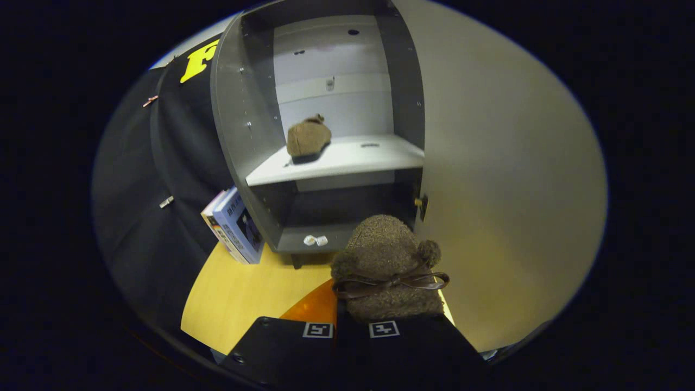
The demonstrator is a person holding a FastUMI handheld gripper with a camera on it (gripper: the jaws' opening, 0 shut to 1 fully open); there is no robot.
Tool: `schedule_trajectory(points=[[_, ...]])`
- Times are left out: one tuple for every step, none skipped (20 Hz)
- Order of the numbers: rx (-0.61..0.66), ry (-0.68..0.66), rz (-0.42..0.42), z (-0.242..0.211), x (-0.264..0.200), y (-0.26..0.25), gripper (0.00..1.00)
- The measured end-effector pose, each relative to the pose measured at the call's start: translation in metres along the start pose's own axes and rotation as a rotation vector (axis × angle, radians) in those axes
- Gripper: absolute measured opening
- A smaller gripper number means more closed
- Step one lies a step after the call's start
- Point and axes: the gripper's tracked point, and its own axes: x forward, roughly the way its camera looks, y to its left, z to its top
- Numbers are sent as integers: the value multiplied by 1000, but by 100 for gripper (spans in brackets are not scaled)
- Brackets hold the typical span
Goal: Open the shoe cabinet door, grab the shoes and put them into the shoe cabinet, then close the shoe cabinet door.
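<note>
A brown fuzzy shoe (pixel 386 267) with a bow and pom-poms sticks out between my fingers, and my gripper (pixel 350 326) is shut on it. It hangs above the wooden floor just before the open grey shoe cabinet (pixel 239 141). A matching brown shoe (pixel 307 138) stands on the cabinet's white middle shelf (pixel 353 157), toward its left side. The cabinet door (pixel 505 179) is swung open to the right of the held shoe, its pale inner face toward me.
Books (pixel 234 225) lean against the cabinet's left outer wall on the yellow wooden floor (pixel 244 293). Two small white objects (pixel 315 240) lie on the cabinet's bottom ledge. An orange patch (pixel 312 309) shows on the floor just ahead of my fingers.
</note>
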Motion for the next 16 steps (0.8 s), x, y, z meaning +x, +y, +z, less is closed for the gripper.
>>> schedule_trajectory(points=[[2, -18, 15, 22, -2, 6, 9], [4, -23, 27, 41, 1, 11, 9], [9, -31, 34, 61, 1, 13, 9], [4, -31, 42, 81, 6, 18, 9], [-1, -43, 42, 100, 14, 19, 9], [-19, -51, 42, 116, 22, 20, 9], [-38, -54, 39, 131, 33, 21, 9], [-50, -55, 35, 146, 43, 21, 9], [-59, -56, 30, 160, 55, 21, 9], [-69, -57, 26, 173, 69, 21, 9], [-79, -32, 19, 182, 84, 20, 9], [-91, -19, 18, 192, 98, 20, 9], [-90, -11, 12, 199, 113, 18, 9], [-91, -12, 1, 209, 127, 17, 9], [-96, -7, -16, 216, 145, 13, 9], [-102, 2, -19, 222, 159, 12, 9]])
